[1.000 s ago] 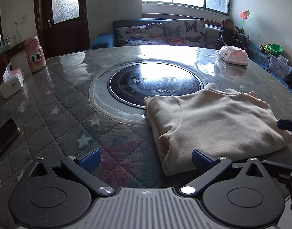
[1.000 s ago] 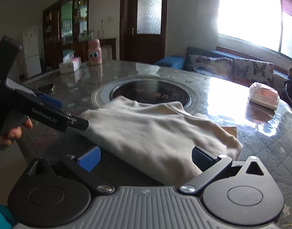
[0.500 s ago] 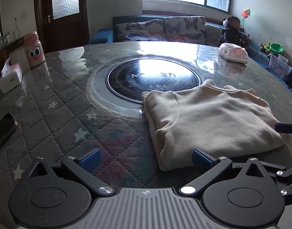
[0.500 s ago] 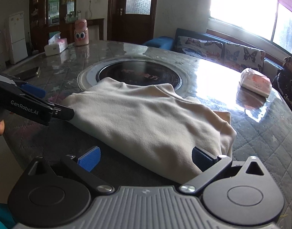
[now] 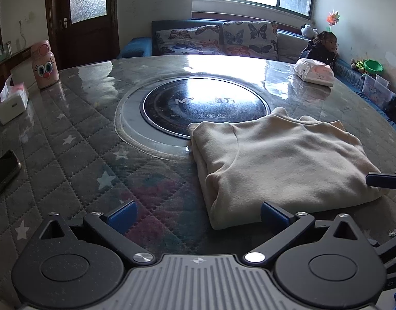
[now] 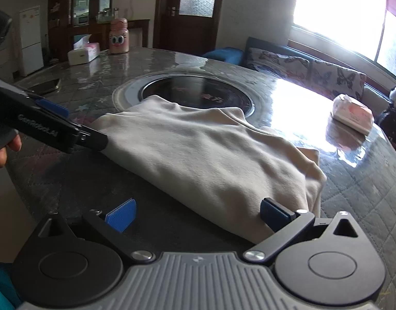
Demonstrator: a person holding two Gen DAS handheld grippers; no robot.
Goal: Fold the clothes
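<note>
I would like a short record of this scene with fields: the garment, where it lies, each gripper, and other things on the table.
garment: cream sweater, folded into a flat bundle
place: on the table, one corner over the round black plate
left gripper: open, empty, at the sweater's near edge
right gripper: open, empty, at the sweater's near edge
other things: pink bottle, tissue box, phone, tissue pack
</note>
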